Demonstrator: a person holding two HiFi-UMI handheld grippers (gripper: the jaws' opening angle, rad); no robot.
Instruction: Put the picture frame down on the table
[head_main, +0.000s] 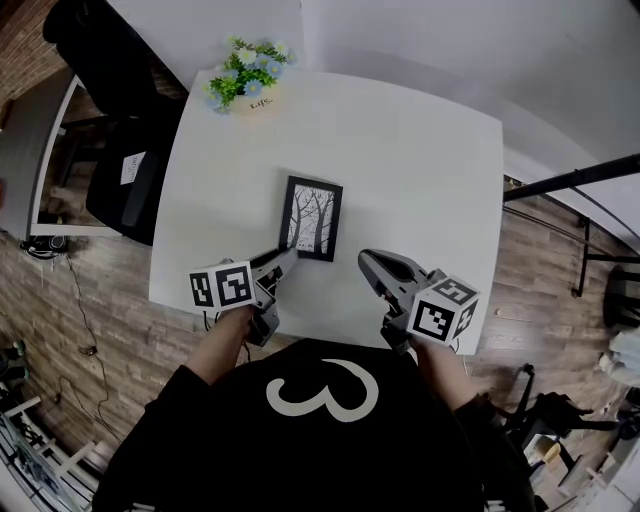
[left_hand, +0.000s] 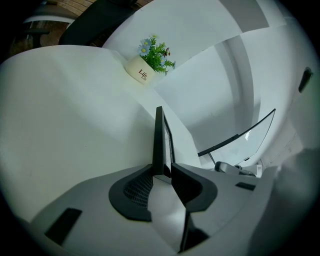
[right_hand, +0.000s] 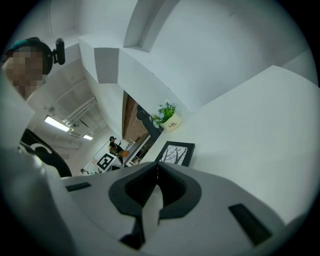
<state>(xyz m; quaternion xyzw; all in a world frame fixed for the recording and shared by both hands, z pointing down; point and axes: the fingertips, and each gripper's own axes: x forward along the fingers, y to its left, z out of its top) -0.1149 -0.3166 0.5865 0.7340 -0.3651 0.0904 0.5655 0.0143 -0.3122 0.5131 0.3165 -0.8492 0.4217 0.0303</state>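
A black picture frame (head_main: 311, 217) with a bare-trees print is low over the white table (head_main: 430, 160), near its middle front. Whether it rests flat I cannot tell. My left gripper (head_main: 284, 259) is shut on the frame's near left corner. In the left gripper view the frame (left_hand: 159, 140) shows edge-on, clamped between the two dark pads of the left gripper (left_hand: 162, 171). My right gripper (head_main: 368, 263) hovers just right of the frame, apart from it, jaws shut on nothing. In the right gripper view the frame (right_hand: 175, 153) shows beyond the closed right gripper (right_hand: 157, 168).
A small white pot of blue and white flowers (head_main: 246, 82) (left_hand: 150, 62) (right_hand: 169, 118) stands at the table's far left corner. A black chair (head_main: 128, 190) is left of the table. A black pole (head_main: 570, 178) crosses at the right over wooden floor.
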